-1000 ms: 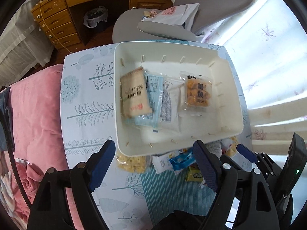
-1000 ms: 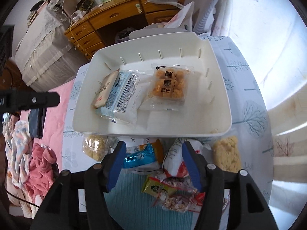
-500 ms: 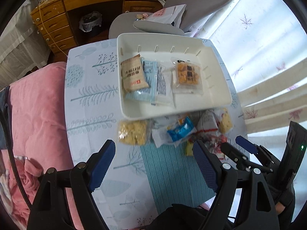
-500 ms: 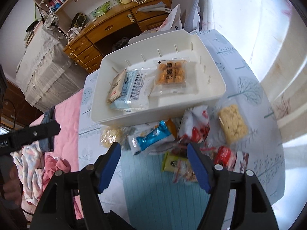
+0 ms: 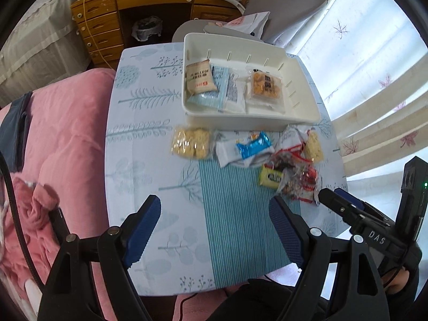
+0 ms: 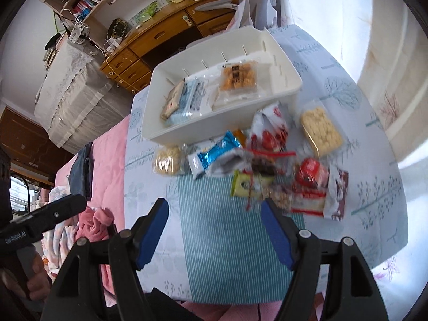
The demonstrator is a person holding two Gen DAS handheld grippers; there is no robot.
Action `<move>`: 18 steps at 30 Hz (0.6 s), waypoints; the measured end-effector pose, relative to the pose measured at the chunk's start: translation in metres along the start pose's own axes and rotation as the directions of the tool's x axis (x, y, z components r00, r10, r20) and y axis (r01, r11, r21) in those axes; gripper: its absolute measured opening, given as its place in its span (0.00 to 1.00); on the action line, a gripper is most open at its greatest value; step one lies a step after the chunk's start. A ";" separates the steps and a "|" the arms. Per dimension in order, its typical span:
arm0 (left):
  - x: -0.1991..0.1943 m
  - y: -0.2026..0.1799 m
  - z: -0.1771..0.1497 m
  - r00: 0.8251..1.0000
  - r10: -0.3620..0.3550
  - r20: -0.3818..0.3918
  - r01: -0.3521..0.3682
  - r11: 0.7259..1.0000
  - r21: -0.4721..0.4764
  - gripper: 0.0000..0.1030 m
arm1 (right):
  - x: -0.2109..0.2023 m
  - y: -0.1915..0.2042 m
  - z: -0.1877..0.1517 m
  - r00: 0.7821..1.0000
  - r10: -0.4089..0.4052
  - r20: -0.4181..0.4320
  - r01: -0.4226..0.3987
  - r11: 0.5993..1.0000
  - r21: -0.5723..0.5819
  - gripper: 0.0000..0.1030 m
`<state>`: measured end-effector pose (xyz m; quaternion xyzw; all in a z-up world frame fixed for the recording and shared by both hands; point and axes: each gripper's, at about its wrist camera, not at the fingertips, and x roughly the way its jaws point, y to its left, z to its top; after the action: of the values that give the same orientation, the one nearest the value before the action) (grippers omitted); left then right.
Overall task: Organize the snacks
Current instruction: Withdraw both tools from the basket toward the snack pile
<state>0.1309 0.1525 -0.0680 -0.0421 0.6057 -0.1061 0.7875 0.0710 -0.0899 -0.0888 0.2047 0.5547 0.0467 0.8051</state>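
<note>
A white bin [image 5: 302,75] [image 6: 290,84] stands on the far part of the table and holds several snack packets, among them a tan one [image 5: 199,79] and an orange one [image 5: 264,87] [image 6: 238,76]. Several loose snacks lie in front of it: a yellow cracker pack [image 5: 191,143], a blue-and-white pack [image 5: 251,148] [image 6: 216,153], a green-yellow pack [image 5: 271,178] [image 6: 247,186] and red packs [image 6: 310,180]. My left gripper [image 5: 215,227] is open and empty, high above the near table. My right gripper [image 6: 214,226] is open and empty, also high above the near table.
The table has a blue leaf-print cloth [image 5: 139,139] with a teal striped strip [image 5: 235,219]. A pink bed [image 5: 64,133] lies to the left. A grey chair [image 5: 289,2] and a wooden desk [image 5: 149,2] stand behind the table. Curtains [image 5: 374,85] hang at the right.
Both grippers have pulled back and up from the bin, so it looks smaller and more of the near table and loose snacks show. Both stay open.
</note>
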 end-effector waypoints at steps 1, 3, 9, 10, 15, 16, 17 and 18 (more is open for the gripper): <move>-0.001 -0.001 -0.007 1.000 0.001 0.006 -0.001 1.000 -0.001 0.80 | -0.002 -0.003 -0.006 1.000 0.001 -0.002 -0.001 1.000 0.000 0.70; -0.001 -0.003 -0.018 1.000 0.009 0.013 -0.009 1.000 -0.005 0.80 | -0.003 -0.009 -0.015 1.000 -0.004 -0.010 0.004 1.000 0.006 0.70; 0.003 -0.011 -0.048 0.999 0.038 0.018 -0.038 0.999 0.009 0.80 | -0.002 -0.027 -0.039 0.999 0.005 -0.042 -0.004 0.999 0.038 0.70; 0.003 -0.012 -0.053 0.999 0.046 0.023 -0.047 0.999 0.014 0.80 | -0.002 -0.030 -0.042 0.999 0.007 -0.047 -0.005 0.999 0.044 0.70; 0.006 -0.013 -0.066 0.995 0.083 0.047 -0.084 0.996 0.035 0.80 | 0.002 -0.043 -0.058 0.997 0.025 -0.070 -0.019 0.996 0.086 0.70; 0.007 -0.013 -0.068 0.994 0.094 0.052 -0.097 0.995 0.040 0.80 | 0.003 -0.046 -0.061 0.997 0.027 -0.069 -0.021 0.995 0.095 0.70; 0.007 -0.013 -0.069 0.993 0.101 0.060 -0.104 0.994 0.045 0.80 | 0.004 -0.047 -0.064 0.997 0.026 -0.066 -0.019 0.995 0.100 0.70; 0.008 -0.013 -0.070 0.992 0.108 0.071 -0.111 0.993 0.050 0.80 | 0.004 -0.049 -0.066 0.998 0.025 -0.061 -0.018 0.994 0.105 0.70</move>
<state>0.0638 0.1427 -0.0915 0.0088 0.5769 -0.0775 0.8131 0.0052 -0.1152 -0.1313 0.2511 0.5789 0.0325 0.7751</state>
